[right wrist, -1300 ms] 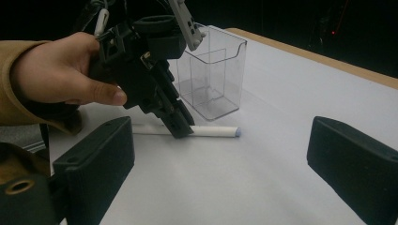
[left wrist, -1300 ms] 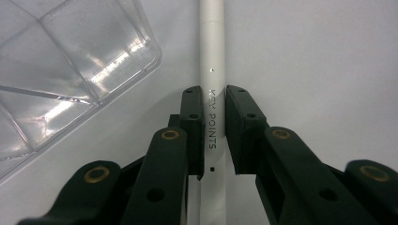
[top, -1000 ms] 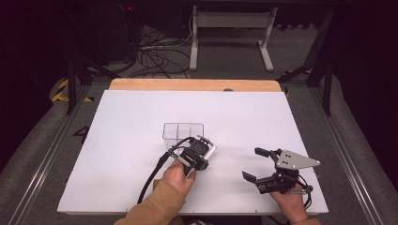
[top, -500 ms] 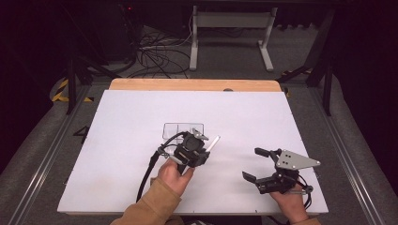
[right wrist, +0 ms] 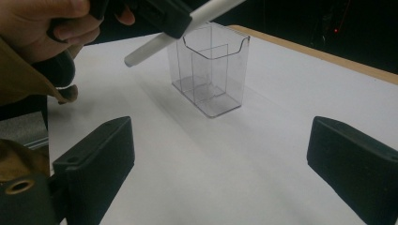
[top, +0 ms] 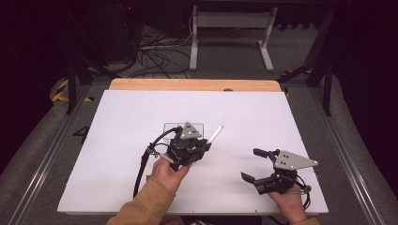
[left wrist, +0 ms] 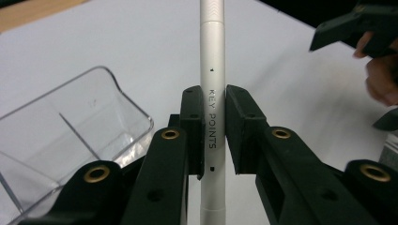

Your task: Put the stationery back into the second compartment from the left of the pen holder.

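— two grippers, one job between them. what's the left gripper [top: 199,146] doing?

— its jaws are pinched on a white pen [left wrist: 212,93], pads pressed flat against both sides of the barrel, roughly at mid-length where the lettering runs. the pen sticks out ahead of the jaws and a short end trails behind them.

— why hold it in the middle?

— my guess is balance: gripped there it won't swing, and the free tip [top: 219,127] stays clear for aiming into something.

— into what?

— a clear plastic holder [right wrist: 210,65] with dividers inside, standing upright on the white table [top: 117,140]. from the left gripper it sits just beside and below the jaws, off to their left side. the pen is lifted off the table, tilted, with its far end angled past the holder rather than over an opening.

— so not lined up yet?

— i'd judge not. the pen would need tipping closer to upright and bringing over one compartment before it could drop in.

— and the right gripper [top: 259,165]?

— jaws spread wide, nothing between them, resting low near the table edge, well apart from the pen. it faces the holder, which lies ahead of its open jaws, so it may be waiting to steady it, though that's only a reading.
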{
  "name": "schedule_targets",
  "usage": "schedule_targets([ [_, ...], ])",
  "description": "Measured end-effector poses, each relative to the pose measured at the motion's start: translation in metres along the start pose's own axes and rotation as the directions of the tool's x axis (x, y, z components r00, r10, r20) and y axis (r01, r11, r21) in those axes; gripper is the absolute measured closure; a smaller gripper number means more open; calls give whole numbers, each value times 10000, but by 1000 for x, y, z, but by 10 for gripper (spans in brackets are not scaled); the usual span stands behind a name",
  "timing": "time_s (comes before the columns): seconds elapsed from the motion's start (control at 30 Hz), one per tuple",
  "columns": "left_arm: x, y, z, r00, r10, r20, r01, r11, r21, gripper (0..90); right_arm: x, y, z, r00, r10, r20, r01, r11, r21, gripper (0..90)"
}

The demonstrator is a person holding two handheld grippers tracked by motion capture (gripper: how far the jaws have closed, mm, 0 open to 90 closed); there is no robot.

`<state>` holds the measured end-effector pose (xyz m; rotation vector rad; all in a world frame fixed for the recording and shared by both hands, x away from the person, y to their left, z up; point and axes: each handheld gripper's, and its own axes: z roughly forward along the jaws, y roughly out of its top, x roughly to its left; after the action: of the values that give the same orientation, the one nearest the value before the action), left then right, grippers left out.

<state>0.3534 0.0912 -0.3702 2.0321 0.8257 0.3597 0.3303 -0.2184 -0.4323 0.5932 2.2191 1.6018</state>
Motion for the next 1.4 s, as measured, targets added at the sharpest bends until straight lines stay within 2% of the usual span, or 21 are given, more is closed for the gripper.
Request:
schedule_targets([
  [0.1,2,1,-5,9997,-9,229,19,9991,-419,785,0,-1,1,10000,-6,-33,6,10000,8,87],
  [0.23,3,1,-11,9997,41,244,-17,9953,-969,784,0,-1,1,10000,43,-61,-43,10000,-29,87],
  [0.4,7,2,-15,9997,3,230,28,9912,-1324,784,0,-2,2,9999,64,-91,-64,10000,-23,87],
  [0.57,13,3,-21,10000,22,71,-9,9821,-1884,785,0,-2,2,9999,79,-103,-79,10000,-32,87],
  [0.7,19,3,-24,9997,91,-241,-146,9708,-2395,784,0,-2,2,9999,87,-122,-87,10000,-2,87],
  [0.77,23,4,-26,9998,58,-207,-111,9651,-2617,784,1,-2,3,9999,51,-118,-51,10000,-16,87],
  [0.83,27,4,-27,9995,67,-299,-145,9630,-2690,783,1,-2,2,9999,55,-113,-55,10000,-10,86],
  [1.0,35,3,-28,9977,387,-558,-544,9480,-3136,783,1,-3,3,9999,67,-116,-66,10000,41,86],
  [1.07,38,3,-28,9969,379,-693,-583,9453,-3211,783,1,-3,4,9999,61,-140,-61,10000,31,86],
  [1.2,45,2,-23,9960,258,-856,-524,9443,-3250,783,1,-3,3,9999,68,-120,-68,10000,9,87],
  [1.4,58,-2,-12,9963,-108,-850,-182,9429,-3326,783,2,-3,3,9999,66,-112,-66,10000,12,87],
])
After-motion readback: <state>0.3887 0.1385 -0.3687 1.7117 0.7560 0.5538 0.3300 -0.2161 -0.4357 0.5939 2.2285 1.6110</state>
